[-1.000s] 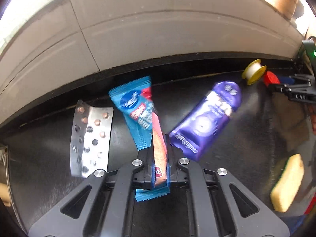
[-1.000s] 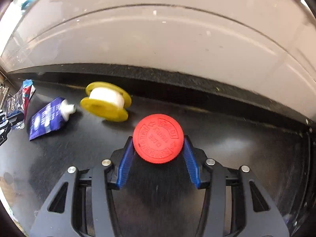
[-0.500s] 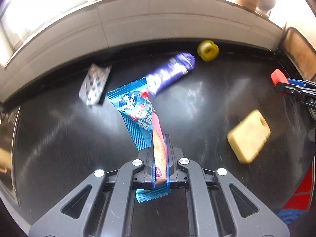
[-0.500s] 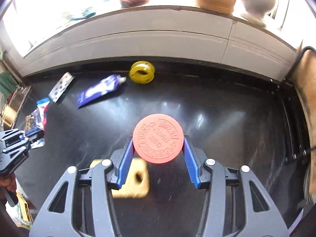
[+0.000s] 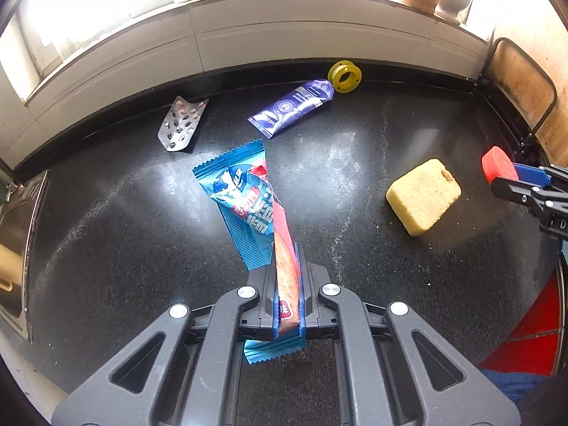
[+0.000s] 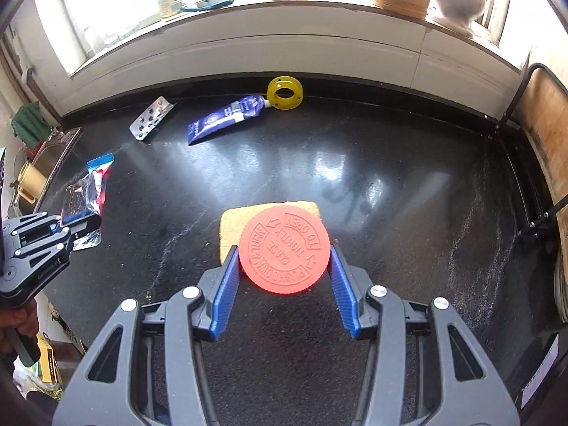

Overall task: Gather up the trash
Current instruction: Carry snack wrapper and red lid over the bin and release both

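Left wrist view: the left gripper (image 5: 288,296) pinches a blue snack wrapper (image 5: 248,209) edge-on, long axis running forward, lifted off the black counter (image 5: 106,234). Right gripper (image 6: 282,285) clamps a red cap (image 6: 284,248) by its rim. No bin is in view; remaining trash, a pill blister (image 5: 183,124) and purple tube (image 5: 293,106), lies far ahead by the wall, nearer the left gripper.

Black speckled desk (image 6: 408,184) below a white tiled sill (image 6: 284,49); yellow sponge (image 5: 422,200) on the desk; steel sink (image 5: 17,213) far left; wooden board (image 6: 543,120) far right.

blue wrapper (image 5: 245,206) and red cap (image 6: 284,249) held aloft.
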A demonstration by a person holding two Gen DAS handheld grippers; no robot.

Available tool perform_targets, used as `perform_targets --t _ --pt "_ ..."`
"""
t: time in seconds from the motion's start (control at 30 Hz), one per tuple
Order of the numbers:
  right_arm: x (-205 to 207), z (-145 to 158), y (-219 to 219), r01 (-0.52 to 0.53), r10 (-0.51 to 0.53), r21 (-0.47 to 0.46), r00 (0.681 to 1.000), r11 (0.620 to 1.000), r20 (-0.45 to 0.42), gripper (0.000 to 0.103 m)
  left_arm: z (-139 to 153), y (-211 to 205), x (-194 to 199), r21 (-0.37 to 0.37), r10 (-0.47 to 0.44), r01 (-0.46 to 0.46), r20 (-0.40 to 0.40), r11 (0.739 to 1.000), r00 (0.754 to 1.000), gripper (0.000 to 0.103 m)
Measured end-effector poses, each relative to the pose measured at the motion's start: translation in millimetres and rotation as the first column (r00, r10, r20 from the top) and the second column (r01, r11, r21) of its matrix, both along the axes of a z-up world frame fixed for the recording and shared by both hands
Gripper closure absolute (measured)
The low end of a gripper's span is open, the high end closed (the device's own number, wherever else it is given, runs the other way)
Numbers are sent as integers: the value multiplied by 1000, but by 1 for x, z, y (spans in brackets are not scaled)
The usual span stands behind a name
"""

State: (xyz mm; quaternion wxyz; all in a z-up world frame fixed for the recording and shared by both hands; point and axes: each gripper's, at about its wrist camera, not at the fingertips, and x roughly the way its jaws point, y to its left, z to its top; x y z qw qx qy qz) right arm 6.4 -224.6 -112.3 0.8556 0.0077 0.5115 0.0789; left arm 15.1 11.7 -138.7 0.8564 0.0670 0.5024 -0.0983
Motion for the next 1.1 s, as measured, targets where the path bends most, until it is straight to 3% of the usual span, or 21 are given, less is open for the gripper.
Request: perform_targets --t 0.43,0.7,0.9,1.1 --pt "4 19 61 -140 139 15 989 990 43 54 17 43 -22 6 97 -98 49 995 994 97" --pt "3 23 152 -345 343 31 938 938 47 54 13 108 -64 42 258 -260 48 965 965 97" --pt "-18 13 245 -538 538 46 843 841 31 54 4 170 -118 45 432 -433 22 900 901 97" --pt "-62 -8 339 -711 716 103 697 696 -31 54 -17 229 -185 49 597 -595 -36 802 802 97"
